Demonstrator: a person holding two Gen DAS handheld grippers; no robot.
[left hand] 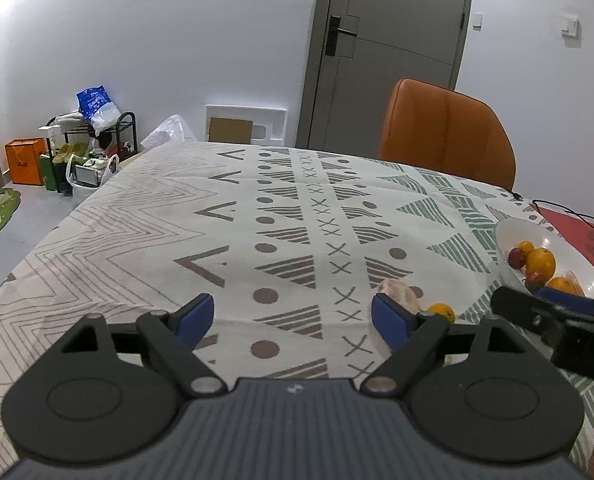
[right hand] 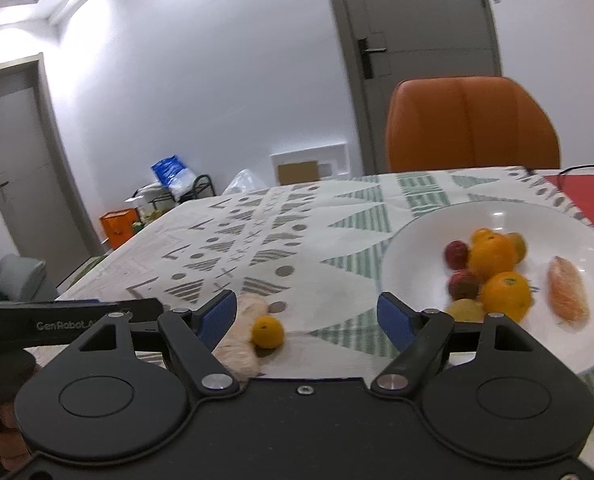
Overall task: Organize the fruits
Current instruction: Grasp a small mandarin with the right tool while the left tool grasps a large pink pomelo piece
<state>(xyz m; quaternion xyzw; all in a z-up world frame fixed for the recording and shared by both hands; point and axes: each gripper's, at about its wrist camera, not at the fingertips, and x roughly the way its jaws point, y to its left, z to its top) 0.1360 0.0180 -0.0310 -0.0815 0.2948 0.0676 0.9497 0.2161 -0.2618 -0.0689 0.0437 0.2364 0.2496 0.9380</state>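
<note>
Both grippers, left (left hand: 293,320) and right (right hand: 307,316), wide open, holding nothing; could bump small orange (right hand: 267,332), rolling it off the table (right hand: 297,224).

Open cloth lies ahead; small orange (right hand: 267,332) and bowl (right hand: 413,240) crowd the right.

- Tablecloth (left hand: 145,216): cream, grey-brown and green geometric print was recorded.
- Bowl (right hand: 417,240): white.
- Fruits (right hand: 493,276): orange, red, yellow.
- Chair (right hand: 473,124): orange.
- Gripper pads (left hand: 195,314): blue.
</note>
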